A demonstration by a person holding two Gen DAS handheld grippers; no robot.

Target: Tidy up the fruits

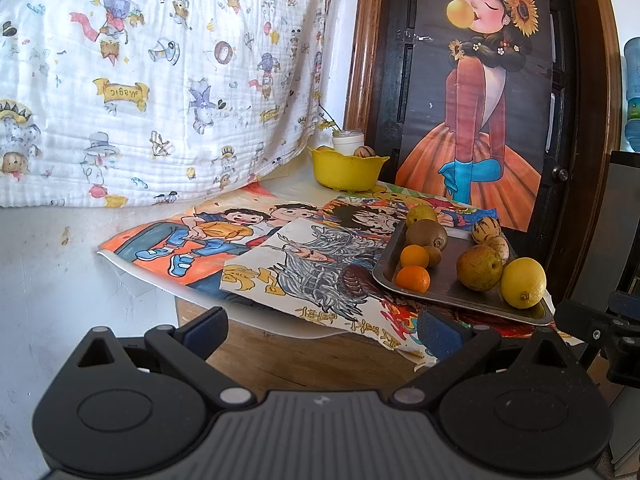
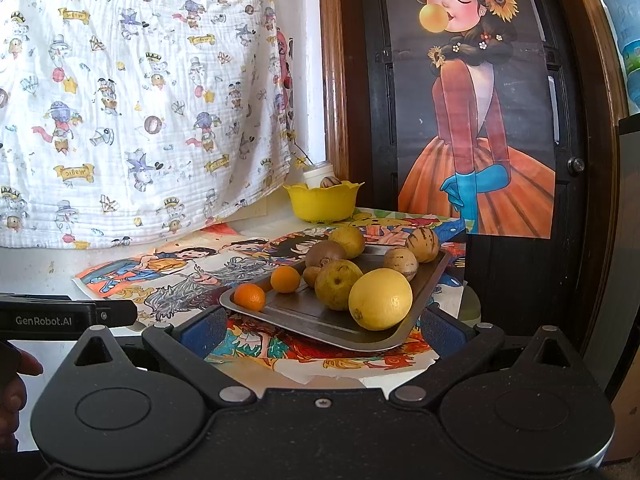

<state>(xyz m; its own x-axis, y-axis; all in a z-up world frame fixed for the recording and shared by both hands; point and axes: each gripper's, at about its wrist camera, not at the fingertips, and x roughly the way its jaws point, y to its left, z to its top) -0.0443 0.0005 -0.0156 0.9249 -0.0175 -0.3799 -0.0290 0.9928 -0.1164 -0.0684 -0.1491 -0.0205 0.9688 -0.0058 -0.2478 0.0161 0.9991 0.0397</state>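
A metal tray (image 1: 444, 292) (image 2: 304, 312) on the table holds several fruits: a lemon (image 1: 523, 282) (image 2: 380, 298), a brownish pear (image 1: 479, 269) (image 2: 338, 284), two small oranges (image 1: 413, 279) (image 2: 249, 297), kiwis (image 1: 426, 233) (image 2: 325, 254) and striped pepino melons (image 1: 486, 229) (image 2: 422, 244). A yellow bowl (image 1: 346, 169) (image 2: 323, 202) at the back holds one striped fruit (image 1: 365, 152) (image 2: 330, 182). My left gripper (image 1: 322, 330) is open and empty, short of the table's front left. My right gripper (image 2: 322, 330) is open and empty, just in front of the tray.
Colourful cartoon drawings (image 1: 224, 240) (image 2: 168, 272) cover the table. A white jar (image 1: 348, 140) stands behind the bowl. A printed cloth (image 1: 160, 80) hangs at left; a dark door with a girl poster (image 1: 480, 100) stands behind. The left gripper's body (image 2: 60, 316) shows at left.
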